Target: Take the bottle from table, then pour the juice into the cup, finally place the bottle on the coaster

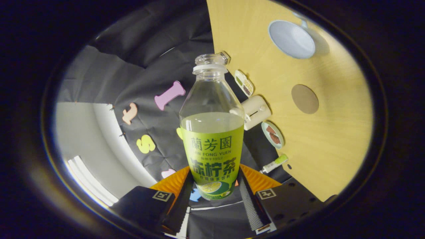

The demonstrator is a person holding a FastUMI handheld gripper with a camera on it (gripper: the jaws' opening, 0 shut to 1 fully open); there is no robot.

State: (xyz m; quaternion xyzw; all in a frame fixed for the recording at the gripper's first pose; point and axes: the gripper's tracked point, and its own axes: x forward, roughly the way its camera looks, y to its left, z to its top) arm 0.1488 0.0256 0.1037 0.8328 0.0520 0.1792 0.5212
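Bottle (212,132) being gripped between jaws of gripper (214,194), both fingers (254,205) pressing on lower label. Bottle being held off table (332,149), cap off, green juice filling it to about shoulder. Table being seen tilted. Cup (291,39) and round coaster (304,99) lying well apart from bottle. Toaster (255,112) sitting at table edge, just beside bottle.
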